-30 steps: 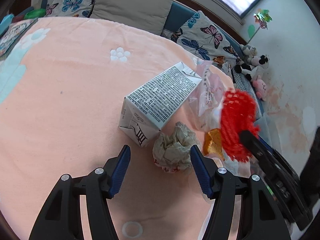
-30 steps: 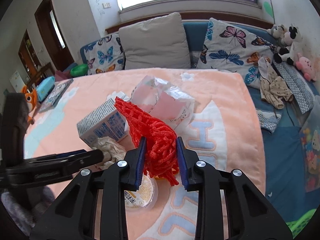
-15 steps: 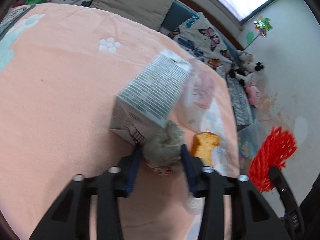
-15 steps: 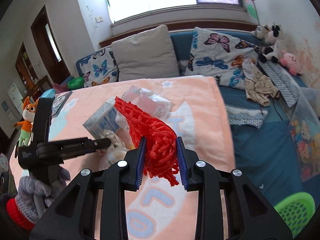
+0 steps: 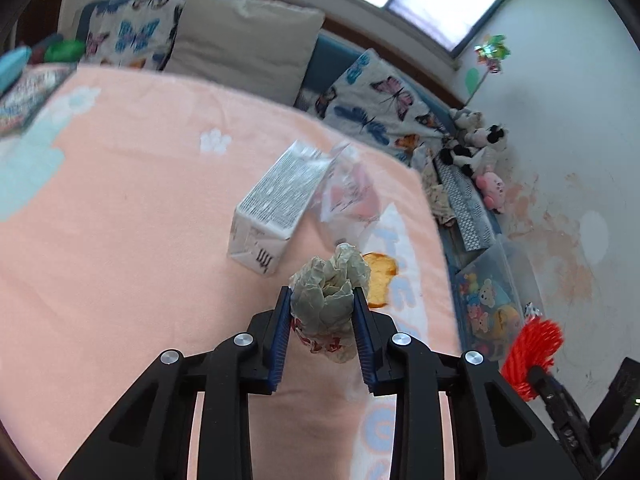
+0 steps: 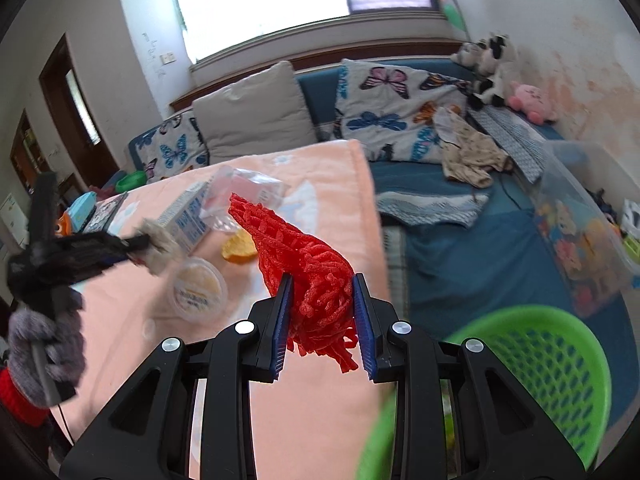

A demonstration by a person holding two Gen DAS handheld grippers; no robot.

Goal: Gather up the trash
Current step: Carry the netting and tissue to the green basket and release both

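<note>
My left gripper [image 5: 322, 302] is shut on a crumpled paper wad [image 5: 328, 292] and holds it above the pink blanket [image 5: 120, 240]. My right gripper [image 6: 322, 286] is shut on a red foam fruit net [image 6: 308, 260], held past the bed's right edge, above and left of a green mesh basket [image 6: 532, 364]. On the blanket lie a milk carton [image 5: 276, 204], a clear plastic wrapper [image 5: 348, 196], an orange piece [image 5: 380, 276] and a round lidded cup [image 6: 198, 286]. The left gripper with the wad also shows in the right wrist view [image 6: 156, 244].
Butterfly pillows [image 6: 392, 112] and a grey cushion [image 6: 256, 112] line the blue sofa behind. Plush toys [image 6: 496, 68], clothes [image 6: 472, 152] and a clear storage box [image 6: 580, 216] lie to the right. A book [image 5: 24, 96] sits at the blanket's far left.
My left gripper closed on the paper wad and lifted it off the blanket. My right gripper carried the red net right, off the bed, and the green basket came into view.
</note>
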